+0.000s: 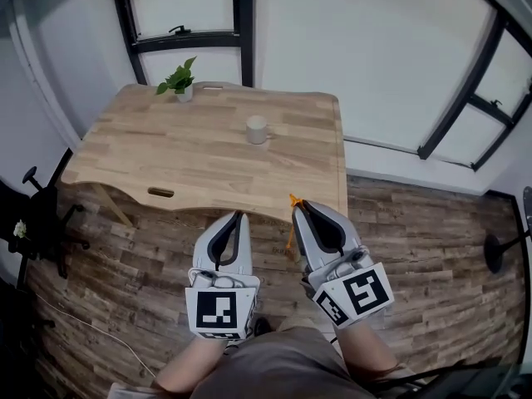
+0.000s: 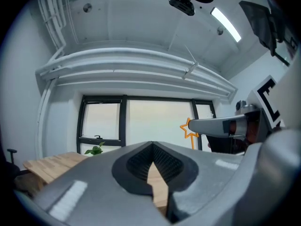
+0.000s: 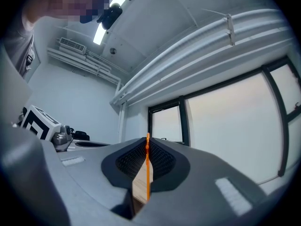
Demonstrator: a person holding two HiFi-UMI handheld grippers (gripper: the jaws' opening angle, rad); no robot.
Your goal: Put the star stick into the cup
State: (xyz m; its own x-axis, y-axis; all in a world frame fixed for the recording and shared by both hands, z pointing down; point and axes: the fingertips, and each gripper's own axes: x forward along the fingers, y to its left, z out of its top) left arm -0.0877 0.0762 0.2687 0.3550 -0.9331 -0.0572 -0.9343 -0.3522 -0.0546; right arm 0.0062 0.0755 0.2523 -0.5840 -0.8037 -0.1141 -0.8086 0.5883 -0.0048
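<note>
The star stick (image 1: 290, 231) looks thin, light and likely bendy; the right gripper (image 1: 301, 208) clamps its shaft near the star, a sound hold; the cup (image 1: 257, 129) stands well ahead on the table (image 1: 166, 160); the left gripper (image 1: 240, 216) is closed, empty.

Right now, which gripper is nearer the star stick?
Right. The right gripper is shut on the star stick; the left gripper, shut and empty, sits beside it to its left, apart.

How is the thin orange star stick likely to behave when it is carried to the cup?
The star stick looks very thin, so it is probably light and somewhat bendy. The right gripper pinches it only at the tips of its jaws, so it may pivot or slip. Its thin edge offers little grip.
</note>
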